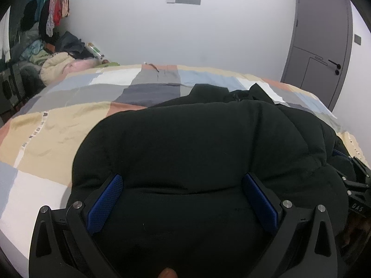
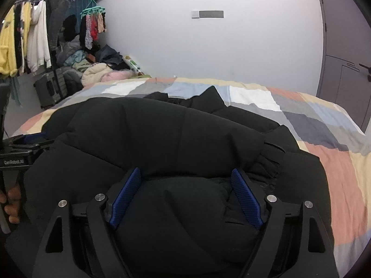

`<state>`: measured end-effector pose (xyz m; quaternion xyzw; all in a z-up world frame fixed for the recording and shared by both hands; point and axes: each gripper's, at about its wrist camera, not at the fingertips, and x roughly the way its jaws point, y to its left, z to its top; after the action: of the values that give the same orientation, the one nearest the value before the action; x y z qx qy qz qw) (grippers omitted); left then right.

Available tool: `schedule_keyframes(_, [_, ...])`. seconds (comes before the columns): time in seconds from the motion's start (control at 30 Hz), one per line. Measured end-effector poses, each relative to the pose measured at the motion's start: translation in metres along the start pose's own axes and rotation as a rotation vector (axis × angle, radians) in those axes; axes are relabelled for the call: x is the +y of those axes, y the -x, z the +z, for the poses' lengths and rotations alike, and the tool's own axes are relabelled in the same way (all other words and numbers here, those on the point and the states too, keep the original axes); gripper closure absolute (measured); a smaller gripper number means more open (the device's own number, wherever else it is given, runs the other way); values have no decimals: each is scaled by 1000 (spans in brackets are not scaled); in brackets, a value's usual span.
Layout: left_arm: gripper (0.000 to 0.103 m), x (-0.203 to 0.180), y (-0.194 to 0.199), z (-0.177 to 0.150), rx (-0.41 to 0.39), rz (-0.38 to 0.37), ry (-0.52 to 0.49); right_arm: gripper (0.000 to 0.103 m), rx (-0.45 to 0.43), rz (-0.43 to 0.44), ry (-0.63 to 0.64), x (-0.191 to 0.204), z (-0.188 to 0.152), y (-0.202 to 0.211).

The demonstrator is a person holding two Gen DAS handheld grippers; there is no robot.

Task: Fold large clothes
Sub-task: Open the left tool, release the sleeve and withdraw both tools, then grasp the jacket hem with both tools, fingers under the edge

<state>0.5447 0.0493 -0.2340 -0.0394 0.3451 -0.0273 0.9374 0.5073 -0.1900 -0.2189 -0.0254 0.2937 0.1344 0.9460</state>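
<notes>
A bulky black padded jacket (image 1: pixel 197 143) lies on the patchwork bed (image 1: pixel 53 129); it also fills the right wrist view (image 2: pixel 162 134). My left gripper (image 1: pixel 183 180) is open, its blue pads (image 1: pixel 105 202) spread wide with a puffed fold of the jacket bulging between them. My right gripper (image 2: pixel 185 176) is open too, its blue pads (image 2: pixel 245 199) either side of another bulge of the jacket near its ribbed cuff (image 2: pixel 273 155). The other gripper shows at the edge of each view, to the right in the left view (image 1: pixel 357 185) and to the left in the right view (image 2: pixel 20 148).
A pile of clothes (image 2: pixel 92 67) and a hanging rack of garments (image 2: pixel 25 41) stand at the far left beyond the bed. A grey door (image 1: pixel 320 46) is at the right. A white wall (image 2: pixel 208 46) runs behind the bed.
</notes>
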Motion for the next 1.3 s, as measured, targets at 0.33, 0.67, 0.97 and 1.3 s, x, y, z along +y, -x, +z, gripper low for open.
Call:
schedule_keyframes(0.33, [0, 5, 16, 9, 94, 16, 22, 23, 64, -24, -14, 2, 8, 9])
schedule_keyframes(0.67, [0, 9, 147, 45, -10, 58, 13, 23, -44, 12, -17, 31, 60, 120])
schedule_keyframes(0.97, [0, -2, 293, 60, -115, -39, 69, 23, -160, 20, 48, 85, 86, 247])
schedule_keyframes(1.3, [0, -17, 410, 2, -164, -69, 31, 21, -215, 22, 55, 112, 61, 351])
